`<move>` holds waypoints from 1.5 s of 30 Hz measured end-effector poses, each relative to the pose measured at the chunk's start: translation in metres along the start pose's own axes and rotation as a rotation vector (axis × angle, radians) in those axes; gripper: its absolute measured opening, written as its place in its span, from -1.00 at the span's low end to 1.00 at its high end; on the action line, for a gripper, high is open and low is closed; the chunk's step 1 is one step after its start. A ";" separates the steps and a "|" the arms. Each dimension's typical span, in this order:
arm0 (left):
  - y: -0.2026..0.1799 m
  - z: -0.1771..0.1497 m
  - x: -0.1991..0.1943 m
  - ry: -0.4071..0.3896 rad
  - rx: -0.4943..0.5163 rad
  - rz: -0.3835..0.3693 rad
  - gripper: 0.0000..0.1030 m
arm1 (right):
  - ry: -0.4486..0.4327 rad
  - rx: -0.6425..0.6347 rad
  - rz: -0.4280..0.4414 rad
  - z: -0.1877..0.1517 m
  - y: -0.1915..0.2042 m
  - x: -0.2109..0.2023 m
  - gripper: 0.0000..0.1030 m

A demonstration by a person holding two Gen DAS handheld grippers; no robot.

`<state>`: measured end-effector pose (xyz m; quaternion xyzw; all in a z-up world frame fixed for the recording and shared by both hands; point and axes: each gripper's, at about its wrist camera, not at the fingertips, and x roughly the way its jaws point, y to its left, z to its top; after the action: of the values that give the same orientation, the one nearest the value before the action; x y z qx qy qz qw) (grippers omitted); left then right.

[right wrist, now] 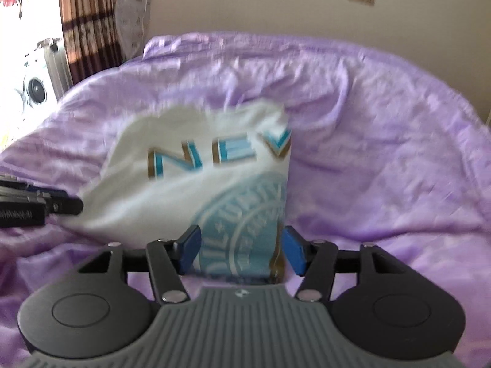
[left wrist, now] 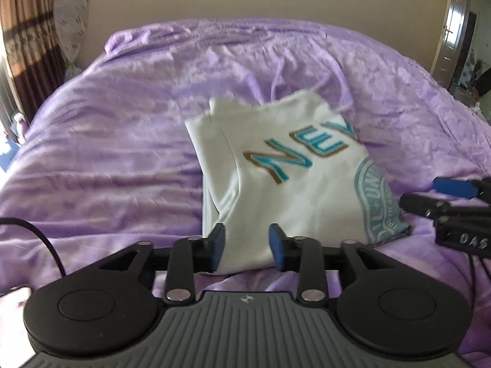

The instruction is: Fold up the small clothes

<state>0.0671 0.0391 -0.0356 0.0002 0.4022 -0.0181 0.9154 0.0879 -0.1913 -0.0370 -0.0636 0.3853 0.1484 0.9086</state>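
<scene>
A white T-shirt (left wrist: 291, 178) with blue "NEV" letters and a round blue seal lies partly folded on the purple bedspread (left wrist: 107, 153). My left gripper (left wrist: 247, 248) is open, its blue fingers straddling the shirt's near left edge. My right gripper (right wrist: 242, 250) is open, its fingers either side of the shirt's near right edge over the seal print (right wrist: 245, 214). The shirt (right wrist: 190, 184) looks blurred and lifted at the far side. The right gripper shows at the right of the left wrist view (left wrist: 454, 202); the left gripper shows at the left of the right wrist view (right wrist: 40, 205).
The bedspread (right wrist: 383, 168) is wrinkled and covers the whole bed. Brown striped curtains (left wrist: 24, 46) and a window stand at the far left. A door (left wrist: 454, 36) stands at the far right. A black cable (left wrist: 40, 239) trails at the near left.
</scene>
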 end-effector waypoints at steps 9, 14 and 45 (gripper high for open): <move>-0.022 0.008 -0.067 -0.170 0.014 0.095 0.49 | -0.142 -0.001 -0.009 0.017 0.022 -0.082 0.53; -0.025 0.002 -0.085 -0.207 -0.010 0.112 0.51 | -0.151 0.019 -0.003 0.000 0.027 -0.109 0.57; -0.028 -0.052 -0.049 0.010 -0.066 0.125 0.64 | -0.038 0.006 -0.005 -0.048 0.046 -0.081 0.58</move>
<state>-0.0055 0.0132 -0.0348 -0.0049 0.4065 0.0525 0.9121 -0.0135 -0.1765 -0.0122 -0.0589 0.3682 0.1462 0.9163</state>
